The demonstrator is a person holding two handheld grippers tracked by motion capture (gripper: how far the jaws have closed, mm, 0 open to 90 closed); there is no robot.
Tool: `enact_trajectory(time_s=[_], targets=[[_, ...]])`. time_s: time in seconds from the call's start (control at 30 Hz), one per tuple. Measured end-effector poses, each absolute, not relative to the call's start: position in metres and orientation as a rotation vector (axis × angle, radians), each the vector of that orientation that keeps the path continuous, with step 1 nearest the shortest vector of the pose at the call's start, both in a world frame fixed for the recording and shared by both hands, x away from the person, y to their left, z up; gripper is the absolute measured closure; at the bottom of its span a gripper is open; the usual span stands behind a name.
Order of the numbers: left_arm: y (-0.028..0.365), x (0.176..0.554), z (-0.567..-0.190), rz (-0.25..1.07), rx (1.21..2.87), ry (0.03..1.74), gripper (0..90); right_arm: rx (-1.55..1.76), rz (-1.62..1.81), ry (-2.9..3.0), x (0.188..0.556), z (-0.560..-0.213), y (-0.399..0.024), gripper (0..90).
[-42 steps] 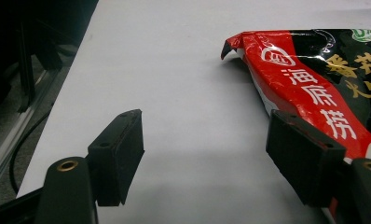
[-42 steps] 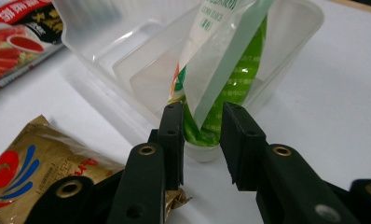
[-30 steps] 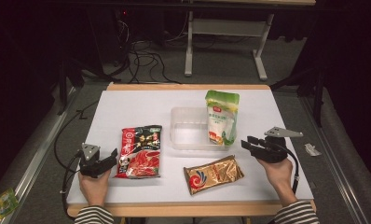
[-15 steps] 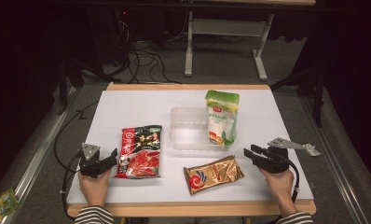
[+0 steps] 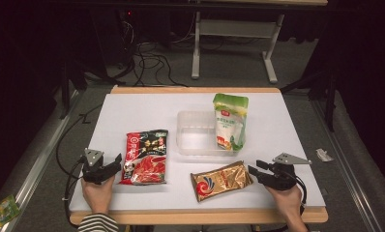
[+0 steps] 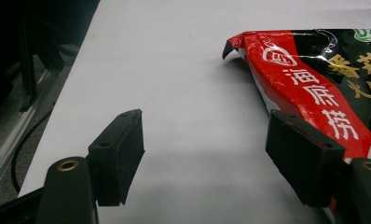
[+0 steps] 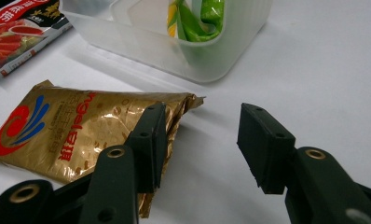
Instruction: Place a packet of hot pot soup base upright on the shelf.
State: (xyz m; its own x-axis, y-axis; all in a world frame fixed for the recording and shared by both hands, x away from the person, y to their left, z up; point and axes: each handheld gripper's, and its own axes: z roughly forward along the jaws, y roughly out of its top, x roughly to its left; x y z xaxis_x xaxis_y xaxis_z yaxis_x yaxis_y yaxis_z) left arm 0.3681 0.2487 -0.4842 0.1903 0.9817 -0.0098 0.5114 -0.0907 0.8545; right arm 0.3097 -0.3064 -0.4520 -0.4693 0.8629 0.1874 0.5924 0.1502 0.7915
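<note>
A white table holds three packets. The glossy red-and-black packet lies flat, long axis running away from the person, printed with Chinese characters. The crinkled gold foil packet lies on a slant, red-and-blue swirl logo toward the person's left; its lettering is too small for me to read. A green-and-white pouch leans in the clear plastic tub. The left gripper rests just beside the red packet, jaws wide apart, empty. The right gripper sits at the gold packet's end, jaws spread, holding nothing.
</note>
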Motion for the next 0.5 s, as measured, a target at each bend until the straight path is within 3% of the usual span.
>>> enact_trajectory(time_s=[0.5], targets=[[0.249, 0.368, -0.484, 0.790, 1.713, 1.418, 28.2, 1.420, 1.220, 2.209, 0.308, -0.465, -0.292, 51.6]])
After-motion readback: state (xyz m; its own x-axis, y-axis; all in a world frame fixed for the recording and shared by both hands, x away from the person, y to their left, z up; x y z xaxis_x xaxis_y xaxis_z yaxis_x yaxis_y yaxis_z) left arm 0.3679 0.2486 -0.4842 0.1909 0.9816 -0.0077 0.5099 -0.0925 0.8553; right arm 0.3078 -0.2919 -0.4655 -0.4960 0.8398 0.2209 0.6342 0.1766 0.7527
